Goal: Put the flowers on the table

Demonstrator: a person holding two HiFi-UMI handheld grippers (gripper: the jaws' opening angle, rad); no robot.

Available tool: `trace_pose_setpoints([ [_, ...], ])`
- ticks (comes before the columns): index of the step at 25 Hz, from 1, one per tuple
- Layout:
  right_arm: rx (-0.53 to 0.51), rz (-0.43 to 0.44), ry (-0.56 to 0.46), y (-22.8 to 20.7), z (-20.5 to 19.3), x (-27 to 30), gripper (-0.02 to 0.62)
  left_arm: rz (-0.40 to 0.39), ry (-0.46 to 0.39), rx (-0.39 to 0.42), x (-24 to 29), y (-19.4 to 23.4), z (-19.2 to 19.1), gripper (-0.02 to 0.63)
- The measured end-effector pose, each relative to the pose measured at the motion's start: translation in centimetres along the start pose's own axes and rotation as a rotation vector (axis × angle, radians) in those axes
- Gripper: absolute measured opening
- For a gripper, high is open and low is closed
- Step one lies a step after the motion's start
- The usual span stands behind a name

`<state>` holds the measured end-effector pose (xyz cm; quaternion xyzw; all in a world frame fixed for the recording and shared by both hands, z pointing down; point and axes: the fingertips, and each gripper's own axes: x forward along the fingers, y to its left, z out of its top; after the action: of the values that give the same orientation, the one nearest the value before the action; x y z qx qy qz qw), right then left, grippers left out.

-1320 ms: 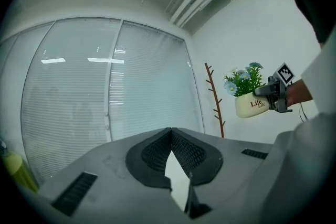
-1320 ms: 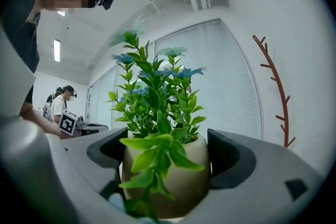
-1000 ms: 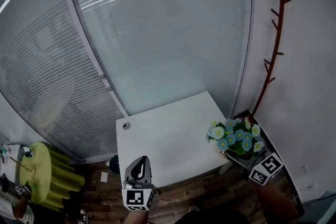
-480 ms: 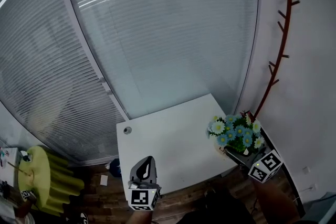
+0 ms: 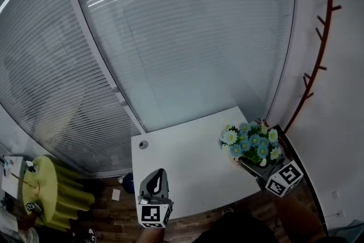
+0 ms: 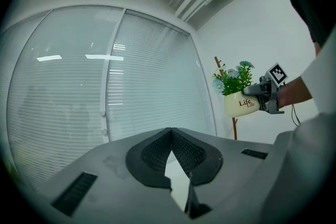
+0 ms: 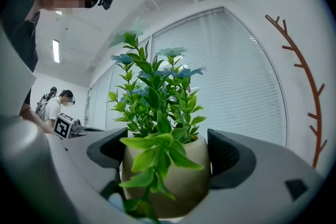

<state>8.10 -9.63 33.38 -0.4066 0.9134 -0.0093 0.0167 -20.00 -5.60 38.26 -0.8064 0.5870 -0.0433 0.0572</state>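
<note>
Now right gripper point(image 5: 248, 163), clamped on flowers point(image 5: 250, 140), had edged over table point(image 5: 182, 156) corner; left gripper point(image 5: 154, 178) closed, empty. Blinds point(image 5: 170, 37) beyond, coat rack point(image 5: 318, 54) to its right.

Grey left hand-held gripper point(image 5: 156, 176) (black-white marker cube point(image 5: 152, 214)).

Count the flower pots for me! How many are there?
1. The flower pot sits clamped in the right gripper, by the white table's right edge; none seem hidden.
</note>
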Motion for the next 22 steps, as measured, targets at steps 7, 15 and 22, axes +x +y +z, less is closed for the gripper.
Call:
trace_pose_setpoints([
  [7, -0.009, 0.057, 0.016, -2.9, 0.0, 4.0, 0.492, 0.073, 0.013, -0.028, 3.2, 1.6, 0.3, 0.005],
  [15, -0.023, 0.141, 0.015, -5.1, -1.2, 8.4, 0.492, 0.176, 0.098, -0.007, 4.7, 3.1, -0.8, 0.005],
  [22, -0.026, 0.207, 0.015, -6.7, -3.7, 10.4, 0.492, 0.228, 0.145, 0.010, 6.9, 1.5, -1.0, 0.005],
])
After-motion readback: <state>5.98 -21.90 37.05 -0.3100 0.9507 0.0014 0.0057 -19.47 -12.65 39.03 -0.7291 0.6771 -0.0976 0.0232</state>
